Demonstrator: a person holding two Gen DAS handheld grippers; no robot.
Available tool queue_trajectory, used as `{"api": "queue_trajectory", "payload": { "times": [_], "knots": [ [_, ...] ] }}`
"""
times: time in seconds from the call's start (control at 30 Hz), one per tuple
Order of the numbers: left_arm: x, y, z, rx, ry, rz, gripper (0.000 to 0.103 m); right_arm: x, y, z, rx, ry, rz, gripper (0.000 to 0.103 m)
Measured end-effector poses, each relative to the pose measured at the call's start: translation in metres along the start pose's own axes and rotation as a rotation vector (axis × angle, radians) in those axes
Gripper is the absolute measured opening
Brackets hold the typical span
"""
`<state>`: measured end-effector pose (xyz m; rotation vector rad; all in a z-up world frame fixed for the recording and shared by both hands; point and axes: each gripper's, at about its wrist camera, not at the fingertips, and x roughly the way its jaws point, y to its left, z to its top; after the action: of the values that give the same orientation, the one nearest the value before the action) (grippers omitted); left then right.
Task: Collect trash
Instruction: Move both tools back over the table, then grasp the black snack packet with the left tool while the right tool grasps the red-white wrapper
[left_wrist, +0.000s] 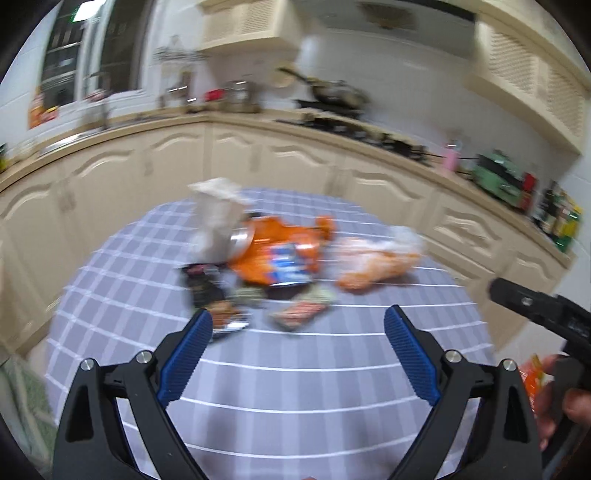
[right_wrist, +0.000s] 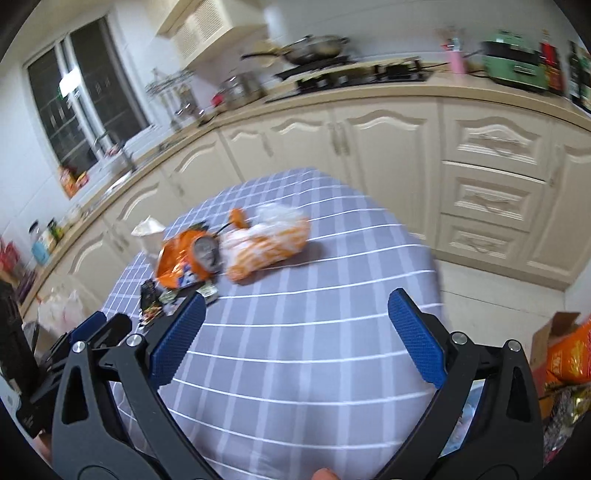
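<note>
Cream kitchen cabinets ran behind a desk covered in a grey checked cloth, and both views were smeared by motion.

From the left wrist view, my left gripper had its jaws wide and held nothing. The trash sat in the middle of the frame: one white paper bag, touching one orange snack bag, and just right of that one clear bag with orange contents. Below them lay small wrappers; I counted about four, though blur made that unsure. At the right edge I saw part of the other tool and a hand.

From the right wrist view, my right gripper also had its jaws wide and empty, over bare cloth, well apart from the pile at centre left. One cardboard box holding packets showed at the lower right.

I judged the step was the approach. To do it well I would slow until the picture steadied, take the nearest loose wrapper with the left, and close low across a crumpled edge so it would not slide on the cloth.
</note>
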<state>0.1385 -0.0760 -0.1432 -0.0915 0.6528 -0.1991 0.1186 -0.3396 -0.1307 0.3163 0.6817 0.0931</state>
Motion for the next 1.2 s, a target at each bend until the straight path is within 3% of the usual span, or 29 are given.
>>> {"api": "queue_trajectory", "payload": {
  "times": [0.23, 0.6, 0.8, 0.9, 1.0, 1.03, 1.1, 1.13, 1.17, 1.2],
  "knots": [
    [0.043, 0.057, 0.004, -0.059, 0.094, 0.124, 0.092, 0.046, 0.052, 0.001, -0.103, 0.072, 0.027, 0.097],
    [0.104, 0.083, 0.019, -0.085, 0.235, 0.114, 0.09, 0.096, 0.068, -0.004, -0.098, 0.15, 0.011, 0.097],
    [0.103, 0.092, 0.023, -0.081, 0.219, 0.086, 0.042, 0.11, 0.079, -0.006, -0.111, 0.171, -0.002, 0.097],
    [0.102, 0.096, 0.023, -0.061, 0.217, 0.045, 0.033, 0.121, 0.092, -0.008, -0.13, 0.185, -0.015, 0.096],
    [0.099, 0.101, 0.024, -0.038, 0.211, 0.029, 0.03, 0.135, 0.107, -0.013, -0.155, 0.213, -0.053, 0.084],
    [0.098, 0.102, 0.023, -0.04, 0.21, 0.023, 0.029, 0.142, 0.111, -0.015, -0.164, 0.227, -0.069, 0.076],
    [0.095, 0.104, 0.022, -0.045, 0.206, 0.011, 0.028, 0.148, 0.124, -0.019, -0.228, 0.213, -0.142, 0.072],
    [0.093, 0.105, 0.021, -0.045, 0.203, 0.005, 0.027, 0.148, 0.13, -0.021, -0.258, 0.209, -0.146, 0.06],
    [0.092, 0.106, 0.02, -0.044, 0.202, 0.0, 0.026, 0.146, 0.131, -0.022, -0.267, 0.204, -0.145, 0.042],
    [0.09, 0.107, 0.019, -0.044, 0.2, -0.012, 0.026, 0.144, 0.132, -0.023, -0.276, 0.204, -0.133, 0.04]
  ]
}}
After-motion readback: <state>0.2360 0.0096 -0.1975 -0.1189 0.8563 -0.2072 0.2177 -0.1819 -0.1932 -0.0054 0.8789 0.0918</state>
